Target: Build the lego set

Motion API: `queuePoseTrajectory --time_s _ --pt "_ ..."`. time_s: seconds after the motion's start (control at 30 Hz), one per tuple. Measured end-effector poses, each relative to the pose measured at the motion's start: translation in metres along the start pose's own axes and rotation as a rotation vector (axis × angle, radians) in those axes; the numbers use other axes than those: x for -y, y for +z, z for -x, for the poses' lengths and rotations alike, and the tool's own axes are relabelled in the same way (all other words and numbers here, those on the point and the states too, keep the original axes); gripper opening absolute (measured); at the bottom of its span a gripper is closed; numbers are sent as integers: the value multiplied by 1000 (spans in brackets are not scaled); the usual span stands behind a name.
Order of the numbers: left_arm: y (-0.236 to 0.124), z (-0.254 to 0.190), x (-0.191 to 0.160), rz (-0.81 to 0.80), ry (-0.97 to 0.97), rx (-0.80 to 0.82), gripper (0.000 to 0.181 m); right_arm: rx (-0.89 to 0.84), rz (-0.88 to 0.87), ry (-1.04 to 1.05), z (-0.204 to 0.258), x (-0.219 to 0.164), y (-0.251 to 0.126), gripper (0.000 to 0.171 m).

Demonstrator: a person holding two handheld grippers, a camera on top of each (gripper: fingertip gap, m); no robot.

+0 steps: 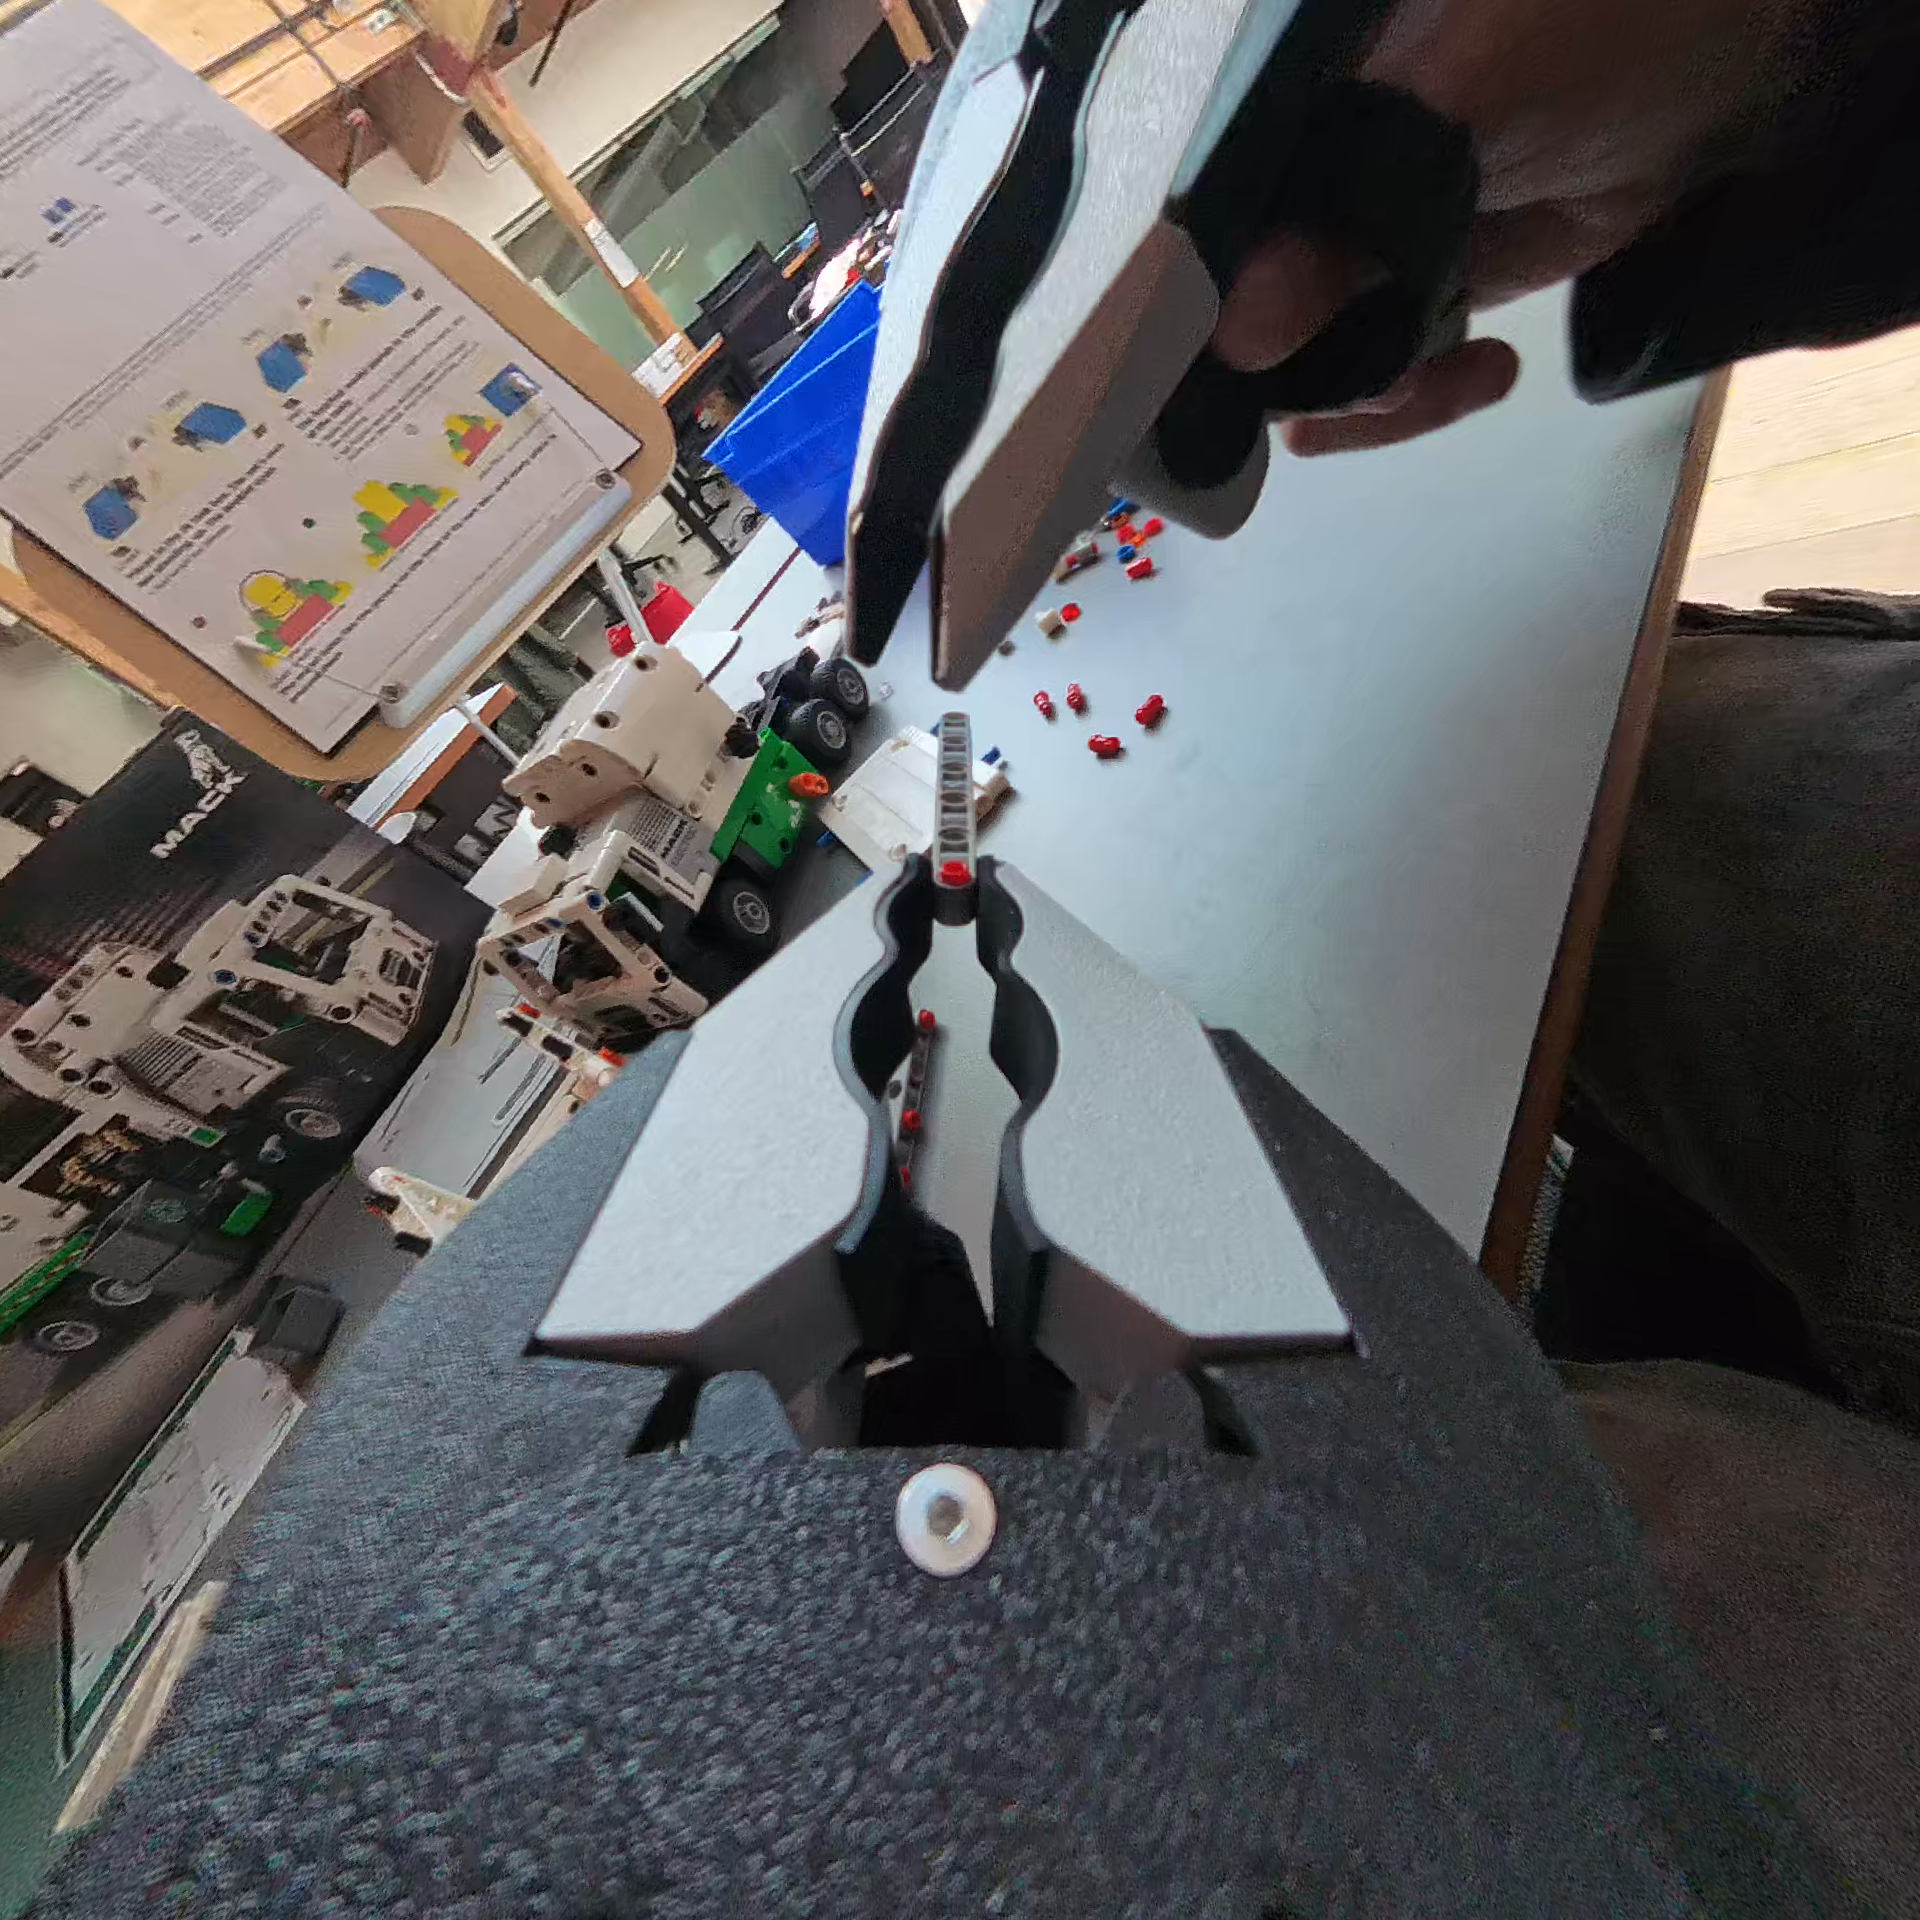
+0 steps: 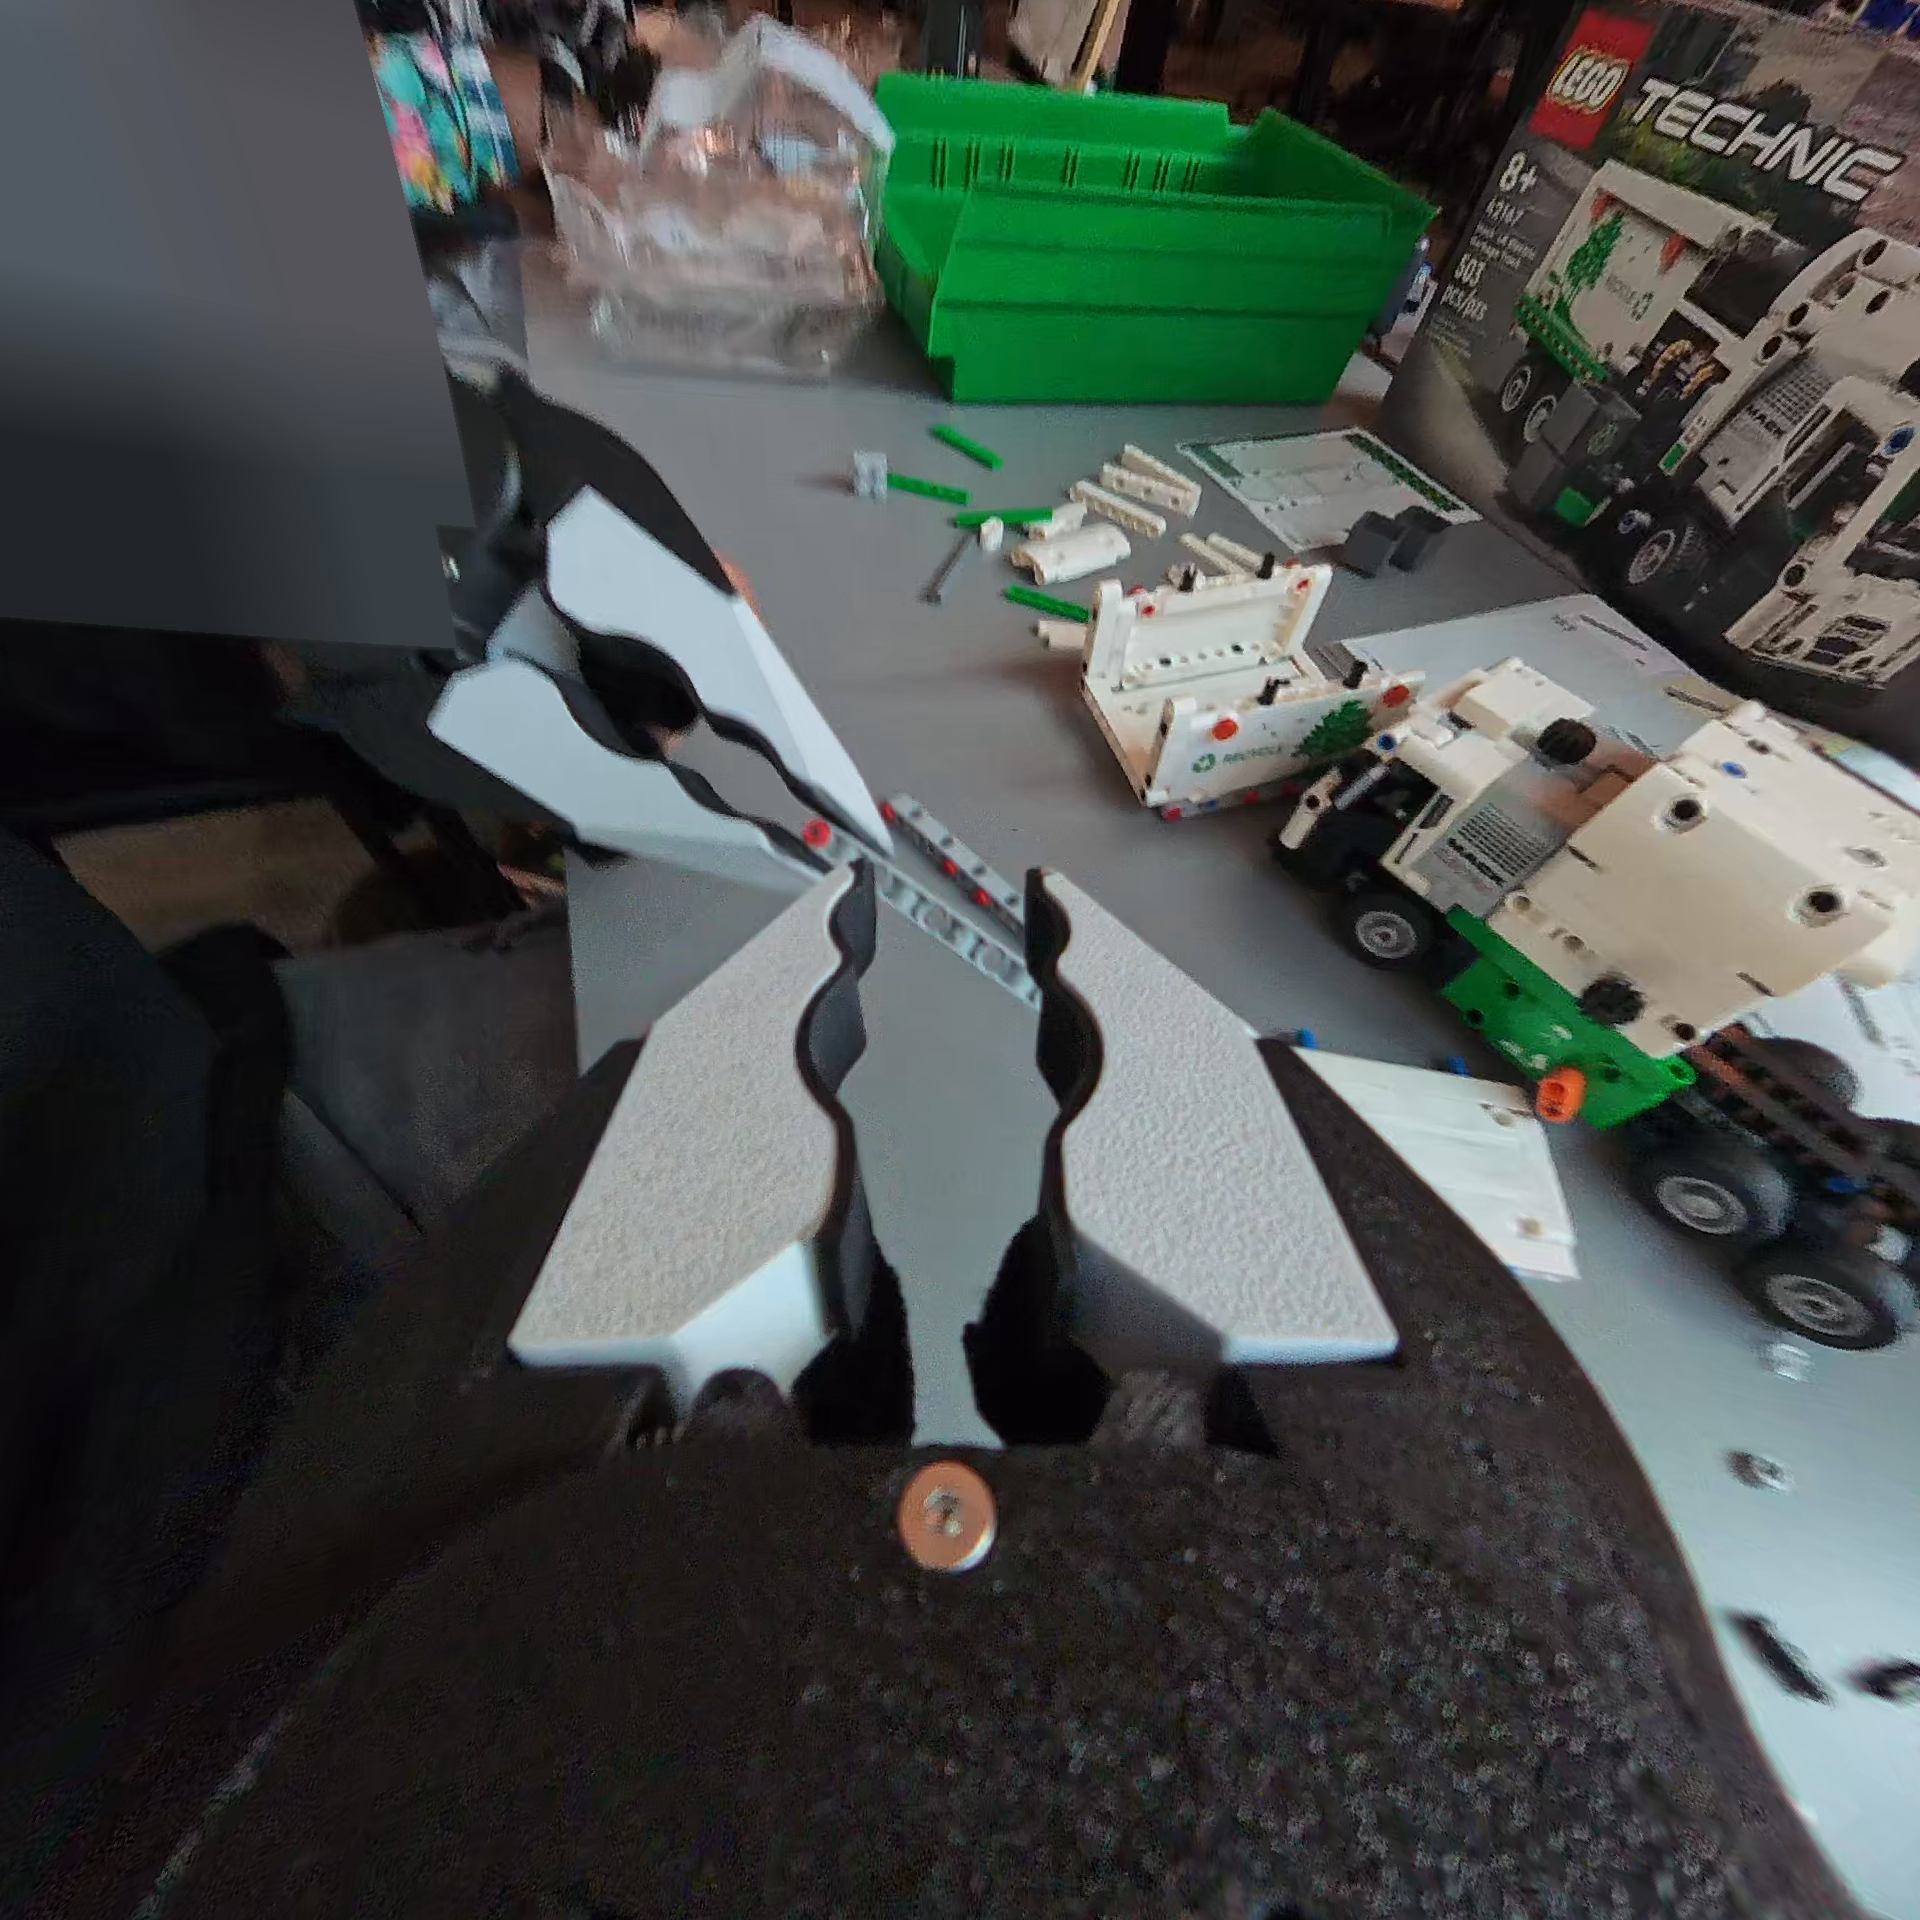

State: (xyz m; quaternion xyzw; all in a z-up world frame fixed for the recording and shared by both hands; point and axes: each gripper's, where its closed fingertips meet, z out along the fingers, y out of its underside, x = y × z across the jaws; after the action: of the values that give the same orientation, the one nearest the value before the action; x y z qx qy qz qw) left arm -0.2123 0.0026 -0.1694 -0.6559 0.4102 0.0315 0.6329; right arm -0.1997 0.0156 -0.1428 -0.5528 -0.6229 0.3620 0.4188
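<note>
My left gripper (image 1: 954,883) is shut on the near end of a grey holed beam (image 1: 953,779) with a red pin, holding it above the table. A second thin beam with red pins (image 1: 914,1091) shows between its fingers. My right gripper (image 2: 951,883) is open and empty. It also shows in the left wrist view (image 1: 909,670), pointing down, its tips just above the beam's far end and apart from it. In the right wrist view the left gripper (image 2: 842,842) holds the grey beam (image 2: 940,920), which runs past my open fingertips (image 2: 1044,894).
A part-built white and green truck (image 2: 1621,883) and a white box body (image 2: 1205,686) stand on the grey table (image 1: 1351,831). Loose red pins (image 1: 1107,743), white and green pieces (image 2: 1091,499), a green bin (image 2: 1132,249), a blue bin (image 1: 821,416), the set's box (image 2: 1714,312) and a clipboard with instructions (image 1: 312,416) surround them.
</note>
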Motion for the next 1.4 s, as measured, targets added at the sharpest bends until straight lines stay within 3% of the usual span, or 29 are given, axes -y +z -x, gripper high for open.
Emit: queuePoseTrajectory --time_s 0.03,0.13,0.27,0.37,0.57,0.63,0.83,1.0,1.13,1.27,1.4 --pt "-3 -1 3 -27 -7 -14 6 -17 72 -79 -2 -11 -1 30" --pt "-11 -9 12 -86 -22 -90 6 -85 192 -337 0 -29 -3 34" --pt "-15 -23 16 -118 26 -132 6 -131 282 -543 6 -44 2 15" --pt "-14 -27 15 -111 52 -150 7 -47 345 -497 13 -56 3 9" --pt "-12 -33 12 -101 85 -169 20 -23 311 -718 27 -51 9 7" --pt "-11 -39 10 -86 146 -162 15 -16 299 -820 30 -50 10 6" --pt "-10 -43 9 -75 151 -186 7 -10 342 -821 35 -51 10 7" --pt "-10 -40 7 -58 107 -208 6 -14 307 -597 34 -48 8 12" --pt "-12 -25 5 -53 34 -165 6 -46 239 -349 4 -40 -15 19" --pt "-7 -11 -8 15 47 -84 5 -116 391 -97 -39 -77 -34 23" --pt "-3 -9 -15 52 79 -63 5 -26 411 36 -33 -94 -36 15"
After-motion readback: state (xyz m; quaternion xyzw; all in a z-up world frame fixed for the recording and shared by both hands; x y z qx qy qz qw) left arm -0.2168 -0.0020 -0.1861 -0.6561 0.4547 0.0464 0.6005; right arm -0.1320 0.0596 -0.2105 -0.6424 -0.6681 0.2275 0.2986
